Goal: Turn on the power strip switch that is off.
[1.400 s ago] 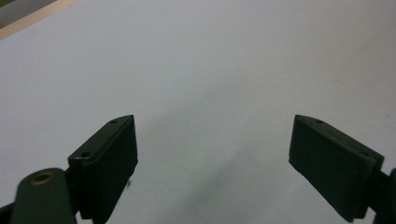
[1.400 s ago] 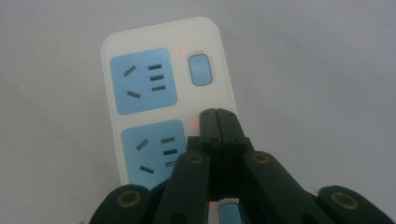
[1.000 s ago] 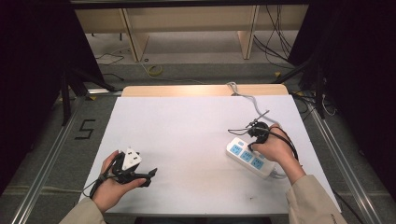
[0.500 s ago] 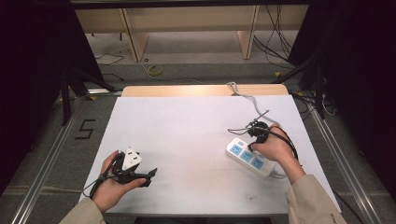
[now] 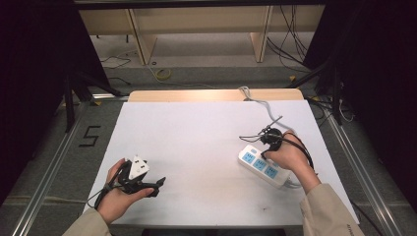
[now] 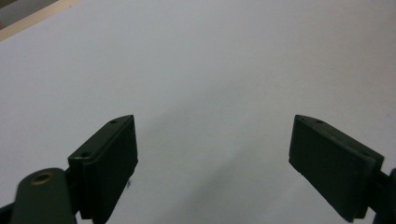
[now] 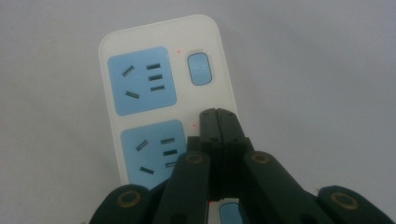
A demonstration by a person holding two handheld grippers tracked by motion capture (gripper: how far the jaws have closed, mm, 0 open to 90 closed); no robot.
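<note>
White power strip [image 5: 263, 166] lies flat on the table [image 5: 196, 142], right-hand side, near the front edge, set at a diagonal. Its grey cord [image 5: 255, 101] runs off over the far edge. The right gripper view shows blue socket faces [image 7: 142, 80] and a blue rocker switch [image 7: 200, 68] at the strip's end.

Handling, as judged: rigid plastic shell, light, smooth and likely to slide on the white surface if pushed sideways. The stiff cord may tug it back. Best hold is across the narrow width of the body; the switch needs only a downward press with a closed tip.

Right tool [image 7: 218, 122]: jaws pressed together, holding nothing, tip over the strip's edge just below the switch. Contact cannot be told. The right hand [image 5: 285, 155] is angled down over the strip.

Left tool [image 6: 212, 156]: jaws spread wide, empty, above bare table. The left hand [image 5: 118, 194] rests at the front left corner, well apart from the strip.
</note>
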